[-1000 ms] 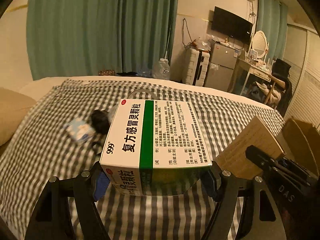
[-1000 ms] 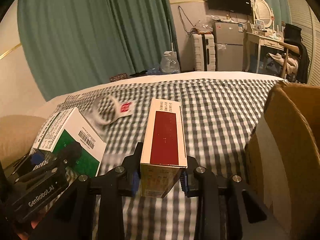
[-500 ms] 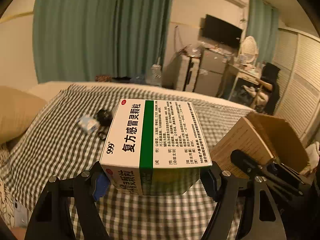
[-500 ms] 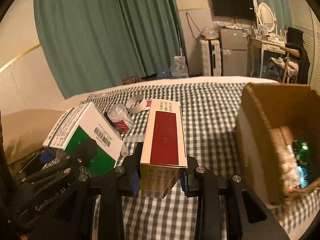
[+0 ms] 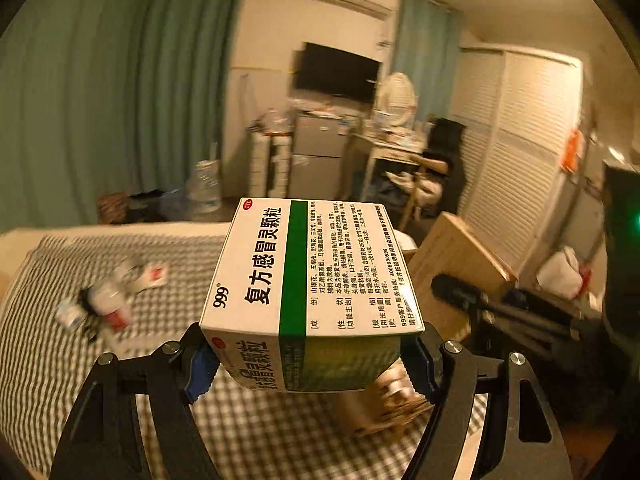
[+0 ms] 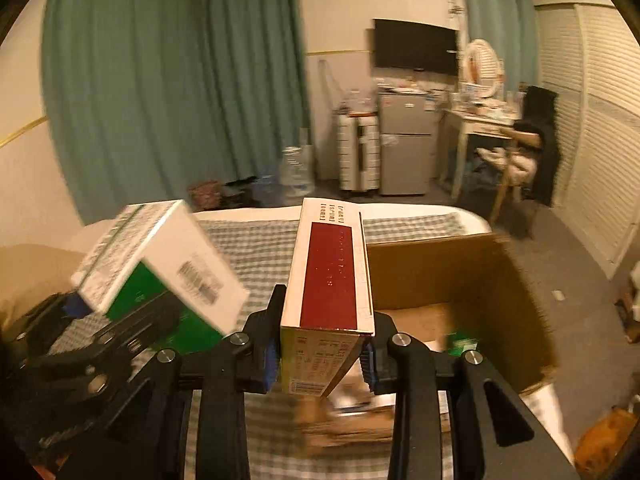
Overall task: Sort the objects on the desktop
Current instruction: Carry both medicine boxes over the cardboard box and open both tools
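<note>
— Report on the two tools, please.

— The left gripper (image 5: 310,360) is clamped across the width of a white and green medicine box (image 5: 308,268), jaws wide, pads pressed on both side faces. The right gripper (image 6: 320,354) is clamped on a narrow red-topped carton (image 6: 330,276), jaws much closer together. Both items are held clear of the checked cloth (image 5: 48,360).

— And the destination?

— A cardboard box (image 6: 460,268), open at the top, some contents already inside though blurred. Seen from the right gripper it lies ahead, to its right and below; the carton's far end already overlaps the near left wall. From the left gripper only a cardboard wall (image 5: 456,256) shows, ahead and right, beyond the medicine box.

— So which hand is nearer?

— The right, in my judgement. Each held item has its long axis running straight out along the fingers, so each would enter end first.

— Anything remaining?

— Small items (image 5: 108,300) on the cloth, ahead and left of the left gripper, too blurred to identify.
</note>
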